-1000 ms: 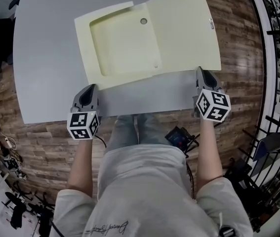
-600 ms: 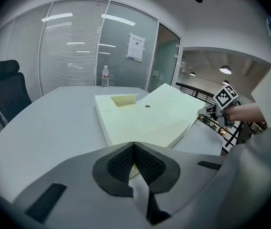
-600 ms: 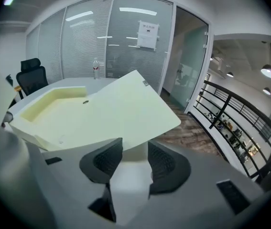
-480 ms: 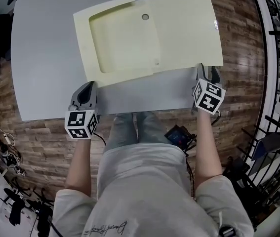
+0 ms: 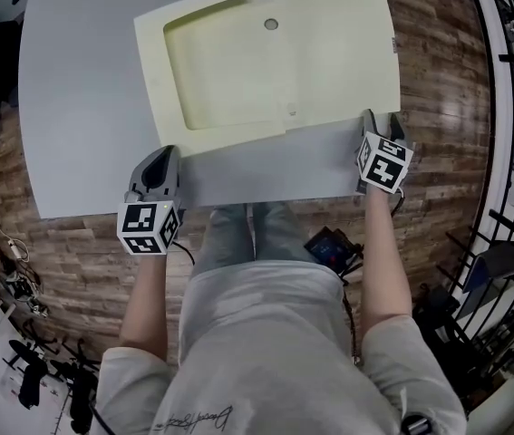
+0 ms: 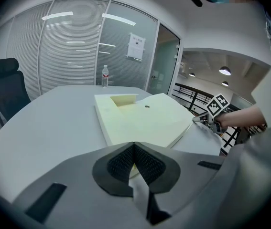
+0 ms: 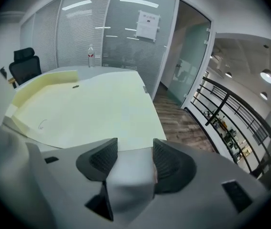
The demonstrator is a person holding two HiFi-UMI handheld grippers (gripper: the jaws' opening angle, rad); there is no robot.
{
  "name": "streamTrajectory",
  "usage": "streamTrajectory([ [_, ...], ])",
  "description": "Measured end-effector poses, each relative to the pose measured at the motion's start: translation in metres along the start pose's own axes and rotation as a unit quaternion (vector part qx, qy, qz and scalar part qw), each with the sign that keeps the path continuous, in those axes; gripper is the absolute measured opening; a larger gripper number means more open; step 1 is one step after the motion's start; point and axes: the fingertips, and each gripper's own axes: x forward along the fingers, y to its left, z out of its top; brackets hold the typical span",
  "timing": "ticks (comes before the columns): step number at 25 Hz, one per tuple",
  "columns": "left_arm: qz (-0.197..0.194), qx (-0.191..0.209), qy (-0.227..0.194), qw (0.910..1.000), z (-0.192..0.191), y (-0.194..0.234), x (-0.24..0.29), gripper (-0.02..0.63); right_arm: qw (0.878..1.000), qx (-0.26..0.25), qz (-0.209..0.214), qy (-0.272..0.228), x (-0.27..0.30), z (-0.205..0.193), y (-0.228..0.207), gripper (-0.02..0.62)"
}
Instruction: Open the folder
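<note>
At the near edge of the table (image 5: 84, 107), the left gripper (image 5: 159, 159) has not moved, its jaws together on nothing. The right gripper (image 5: 380, 123) has dropped lower and its jaws have just been opening, with nothing between them. Just beyond, the folder (image 5: 329, 53) lies open, its right leaf now settled flat.

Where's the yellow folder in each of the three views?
Head view: folder, top centre.
Left gripper view: folder, centre of the picture.
Right gripper view: folder, left and centre.
Shared landmark: the round hole in its cover.
</note>
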Motion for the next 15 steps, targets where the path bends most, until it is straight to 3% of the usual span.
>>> streamTrajectory([
  [3,0.000,-0.001,-0.002,1.0000,0.000,0.000,-0.001,0.009,0.998,-0.066,-0.001,-0.004,-0.001,0.005,0.008,0.224],
  [11,-0.001,-0.004,-0.005,1.0000,0.002,-0.001,-0.006,0.009,0.978,-0.205,0.020,0.020,-0.003,0.008,0.040,0.053],
  [15,-0.001,0.000,-0.007,1.0000,0.002,-0.002,-0.007,0.009,0.975,-0.214,0.044,0.033,-0.002,0.006,0.044,0.025],
])
